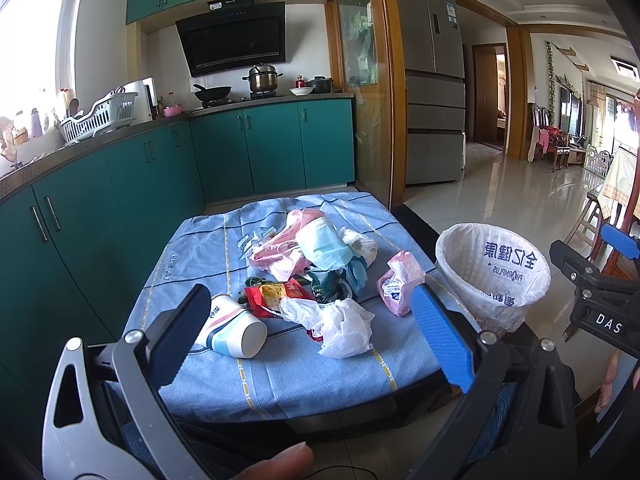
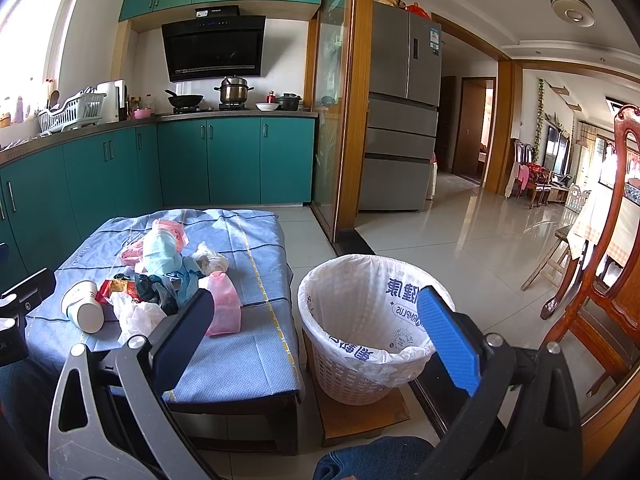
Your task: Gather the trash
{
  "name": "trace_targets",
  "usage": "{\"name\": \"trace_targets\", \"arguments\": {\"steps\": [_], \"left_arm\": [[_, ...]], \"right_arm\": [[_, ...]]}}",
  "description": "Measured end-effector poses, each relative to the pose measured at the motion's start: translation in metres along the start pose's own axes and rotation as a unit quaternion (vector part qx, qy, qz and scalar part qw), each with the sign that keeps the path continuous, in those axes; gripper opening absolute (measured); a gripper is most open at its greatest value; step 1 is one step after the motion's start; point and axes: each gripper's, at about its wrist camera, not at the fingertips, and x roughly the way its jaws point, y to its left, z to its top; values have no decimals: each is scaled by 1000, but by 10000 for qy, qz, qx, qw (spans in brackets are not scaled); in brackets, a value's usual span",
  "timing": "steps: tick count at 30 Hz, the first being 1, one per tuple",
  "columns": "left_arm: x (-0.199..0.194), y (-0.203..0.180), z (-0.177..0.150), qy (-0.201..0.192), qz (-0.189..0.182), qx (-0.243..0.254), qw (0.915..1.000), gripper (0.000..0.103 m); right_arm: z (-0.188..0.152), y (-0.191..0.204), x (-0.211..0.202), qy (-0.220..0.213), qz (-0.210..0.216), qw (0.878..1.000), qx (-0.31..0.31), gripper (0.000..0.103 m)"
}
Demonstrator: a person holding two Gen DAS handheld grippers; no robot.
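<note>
A low surface (image 1: pixel 280 372) draped in a blue checked cloth carries a heap of trash; beside its right edge stands a white lattice bin (image 2: pixel 360 376) lined with a white printed bag (image 2: pixel 400 292), resting on a small wooden board on the tiled floor. Nearest the left gripper (image 1: pixel 316 328) lies a paper cup (image 1: pixel 234 330) on its side, open mouth toward the camera; just right of it sits a red snack wrapper (image 1: pixel 276 294), partly covered by a crumpled white plastic bag (image 1: pixel 344 326); behind these are a dark green bag (image 1: pixel 328 284), a pale blue face mask (image 1: pixel 324 246), pink plastic (image 1: pixel 276 256) and a knotted clear bag (image 1: pixel 362 242); a pink printed bag (image 1: pixel 398 280) lies apart from the heap, toward the bin. The left gripper hangs above the near edge of the surface with its fingers spread wide, nothing between them; the cup and the white bag show in the gap. The right gripper (image 2: pixel 320 336) is held over the bin side, its fingers likewise spread and holding nothing; its dark finger (image 2: pixel 184 340) overlaps the pink bag in view, its blue finger (image 2: pixel 450 340) crosses the bin's rim. Teal cabinets (image 2: pixel 232 160), a stove with pots, and a steel fridge (image 2: pixel 404 108) stand behind.
</note>
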Motion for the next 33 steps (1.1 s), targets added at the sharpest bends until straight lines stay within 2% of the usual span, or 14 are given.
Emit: {"name": "trace_targets", "arguments": {"steps": [22, 25, 28, 31, 33], "left_arm": [[10, 1, -3, 171, -3, 5, 9999, 100], [20, 3, -4, 278, -67, -14, 9996, 100], [39, 14, -6, 479, -254, -197, 9983, 100], [63, 33, -11, 707, -230, -466, 9961, 99], [75, 47, -16, 847, -145, -606, 9945, 96]], "right_arm": [[-4, -1, 4, 74, 27, 10000, -6, 100], [-4, 0, 4, -1, 234, 9997, 76, 100], [-2, 6, 20, 179, 514, 9985, -32, 100], [-5, 15, 52, 541, 1159, 9916, -172, 100], [-8, 27, 79, 816, 1483, 9850, -348, 97]]}}
